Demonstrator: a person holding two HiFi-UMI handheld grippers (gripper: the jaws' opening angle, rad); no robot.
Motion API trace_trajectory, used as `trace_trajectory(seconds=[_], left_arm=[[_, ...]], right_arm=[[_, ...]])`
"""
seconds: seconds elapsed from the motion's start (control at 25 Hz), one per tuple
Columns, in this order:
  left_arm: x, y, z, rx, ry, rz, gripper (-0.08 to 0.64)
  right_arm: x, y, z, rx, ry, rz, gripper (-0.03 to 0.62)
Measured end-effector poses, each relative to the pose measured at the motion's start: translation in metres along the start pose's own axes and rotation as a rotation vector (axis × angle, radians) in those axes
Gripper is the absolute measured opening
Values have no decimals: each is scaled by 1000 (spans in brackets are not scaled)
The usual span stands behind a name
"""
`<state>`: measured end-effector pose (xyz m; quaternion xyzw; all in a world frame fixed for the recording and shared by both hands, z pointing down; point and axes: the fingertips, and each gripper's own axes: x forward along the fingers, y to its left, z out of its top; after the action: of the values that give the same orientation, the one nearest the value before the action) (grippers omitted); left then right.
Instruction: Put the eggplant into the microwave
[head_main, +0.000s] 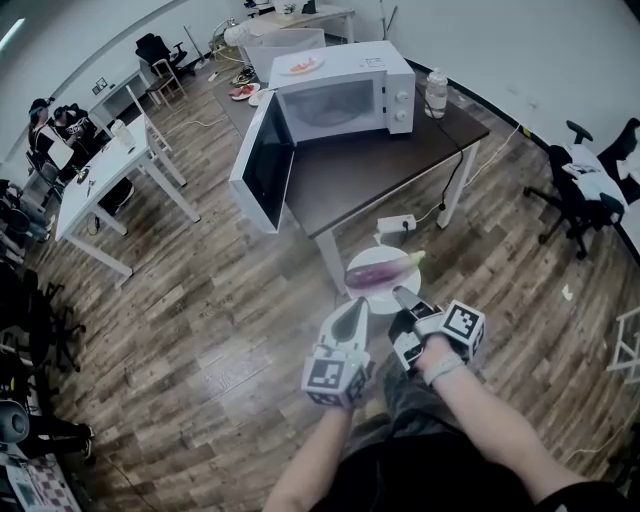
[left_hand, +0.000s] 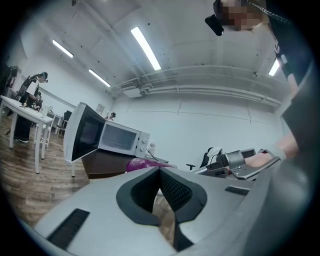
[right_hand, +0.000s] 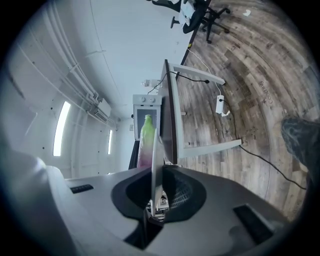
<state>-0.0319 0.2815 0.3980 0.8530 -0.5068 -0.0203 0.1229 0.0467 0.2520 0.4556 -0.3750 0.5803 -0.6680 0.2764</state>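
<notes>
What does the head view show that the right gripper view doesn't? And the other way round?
Only the head view: the left gripper and two people far off. Only the right gripper view: ceiling pipes, and the round white plate clamped edge-on by the right gripper. Both: that plate, the long purple eggplant, the white microwave oven, the dark brown table.
</notes>
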Motion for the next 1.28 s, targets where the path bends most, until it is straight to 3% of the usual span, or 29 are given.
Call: trace_trajectory(seconds=[0.88,1.28], left_arm=[[122,84,40,-23,-34,126,12],[173,99,51,-23,-29,169,12]], right_arm=[[134,30,71,-27,125,-11,25],[177,43,111,-41,180,-5,25]])
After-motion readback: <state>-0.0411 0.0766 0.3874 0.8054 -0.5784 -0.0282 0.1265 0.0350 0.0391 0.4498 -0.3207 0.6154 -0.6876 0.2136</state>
